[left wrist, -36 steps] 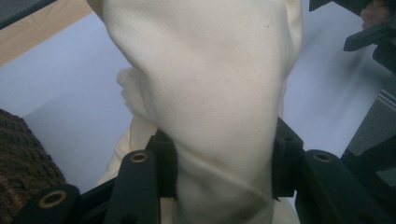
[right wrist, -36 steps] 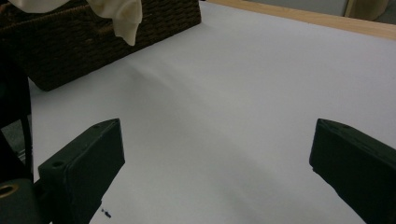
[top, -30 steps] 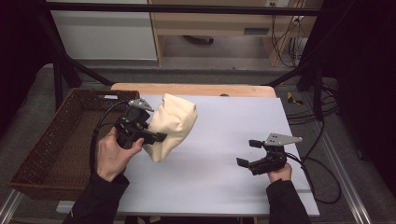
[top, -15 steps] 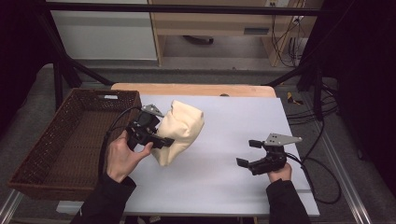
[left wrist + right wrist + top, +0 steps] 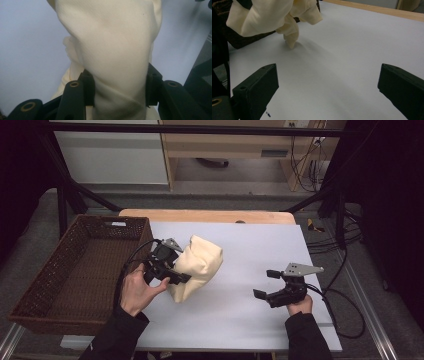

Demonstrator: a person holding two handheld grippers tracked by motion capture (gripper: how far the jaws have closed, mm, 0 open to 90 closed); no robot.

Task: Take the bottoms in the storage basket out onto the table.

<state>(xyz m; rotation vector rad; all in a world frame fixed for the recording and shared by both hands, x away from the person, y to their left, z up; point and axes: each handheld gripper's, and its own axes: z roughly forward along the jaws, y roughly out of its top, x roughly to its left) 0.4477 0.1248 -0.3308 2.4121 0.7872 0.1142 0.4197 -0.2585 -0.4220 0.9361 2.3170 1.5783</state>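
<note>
Right beside the basket [image 5: 75, 270], left hand-held gripper [image 5: 172, 272] is clamped on the cloth [image 5: 202, 262], right hand-held gripper [image 5: 267, 287] gaping wide with nothing in it.

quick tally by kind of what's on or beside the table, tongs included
cream-coloured cloth, bunched and held: 1
dark brown woven wicker basket at the table's left: 1
black two-jaw tongs: 2, the left tongs clamped on the cloth, the right tongs open
total: 4
</note>
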